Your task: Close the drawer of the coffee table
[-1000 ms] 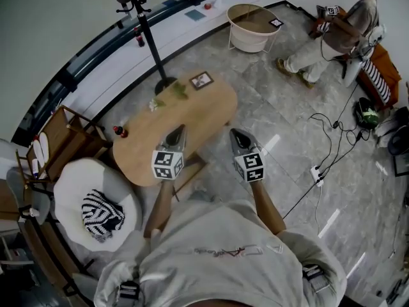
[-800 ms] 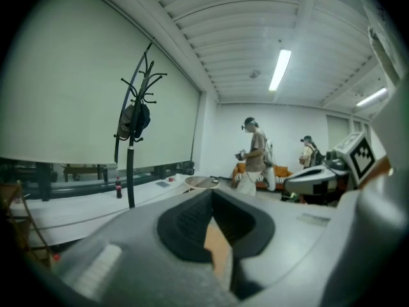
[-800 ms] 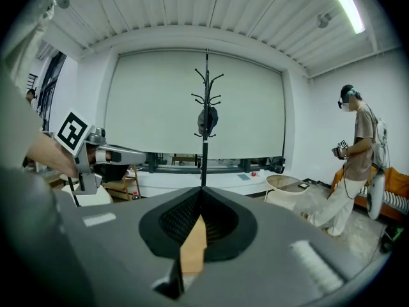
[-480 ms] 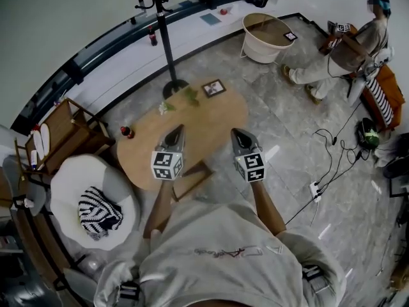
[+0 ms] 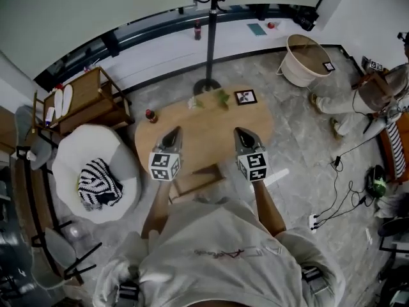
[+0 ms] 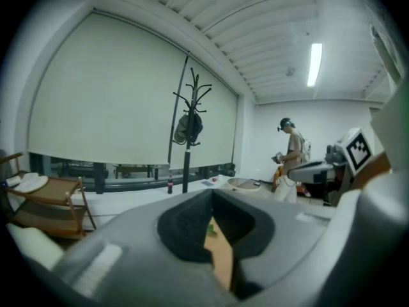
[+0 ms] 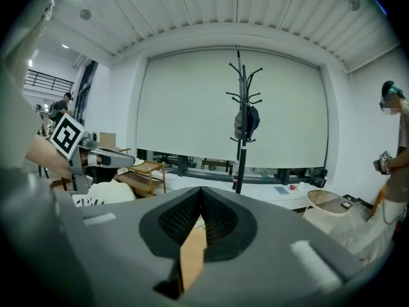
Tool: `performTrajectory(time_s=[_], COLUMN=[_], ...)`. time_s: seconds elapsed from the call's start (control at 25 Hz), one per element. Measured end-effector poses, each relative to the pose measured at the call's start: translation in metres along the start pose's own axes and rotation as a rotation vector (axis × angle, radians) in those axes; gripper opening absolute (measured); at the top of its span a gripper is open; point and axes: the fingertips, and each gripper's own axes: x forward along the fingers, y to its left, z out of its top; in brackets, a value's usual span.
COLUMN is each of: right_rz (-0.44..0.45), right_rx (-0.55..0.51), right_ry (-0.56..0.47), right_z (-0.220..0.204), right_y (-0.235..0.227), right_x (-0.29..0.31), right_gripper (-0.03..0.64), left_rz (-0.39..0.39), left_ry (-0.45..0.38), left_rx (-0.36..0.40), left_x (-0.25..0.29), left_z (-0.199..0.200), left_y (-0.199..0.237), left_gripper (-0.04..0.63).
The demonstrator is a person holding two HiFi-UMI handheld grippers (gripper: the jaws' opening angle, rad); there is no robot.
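The oval wooden coffee table (image 5: 204, 128) stands straight ahead in the head view. Its wooden drawer (image 5: 195, 181) sticks out from under the near edge, between my two arms. My left gripper (image 5: 173, 132) hovers over the table's near left part, shut and empty. My right gripper (image 5: 241, 132) is level with it over the near right part, also shut with nothing held. In the left gripper view the jaws (image 6: 212, 197) meet, with a strip of tabletop showing below them. The right gripper (image 7: 200, 194) looks the same in its own view. Neither gripper touches the drawer.
A small red bottle (image 5: 151, 116), a plant (image 5: 214, 98) and a picture frame (image 5: 245, 96) sit on the table's far side. A coat stand (image 5: 209, 40) rises behind. A white armchair (image 5: 96, 171) stands left, a round side table (image 5: 307, 59) far right, with a person (image 5: 382, 89) and floor cables (image 5: 339, 190).
The whole view has swung, so the table now lies square in front instead of off to the left. Both grippers stay shut, side by side over its near edge.
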Motion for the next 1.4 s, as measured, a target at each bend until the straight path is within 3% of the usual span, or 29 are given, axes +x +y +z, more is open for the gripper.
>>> performTrajectory(time_s=[0.28, 0.68, 1.0, 1.4], right_rz=[0.209, 0.384, 0.447, 0.461], right_rx=[-0.053, -0.035, -0.015, -0.035], right_ry=[-0.029, -0.028, -0.003, 0.012], right_z=[0.01, -0.022, -0.052, -0.055], right_y=[0.04, 0.068, 0.081, 0.087], right_x=[0.017, -0.032, -0.064, -0.071], right_gripper=[0.005, 0.005, 0.005, 0.005], left_rz=[0.182, 0.329, 0.399, 0.426], left_ry=[-0.022, 0.038, 0.089, 0.07], left_rx=[-0.012, -0.008, -0.026, -0.053], left_x=[-0.048, -0.111, -0.158, -0.172], left_z=[0.003, -0.027, -0.056, -0.06], left_y=[0.007, -0.049, -0.086, -0.086], left_gripper=[-0.002, -0.002, -0.002, -0.002])
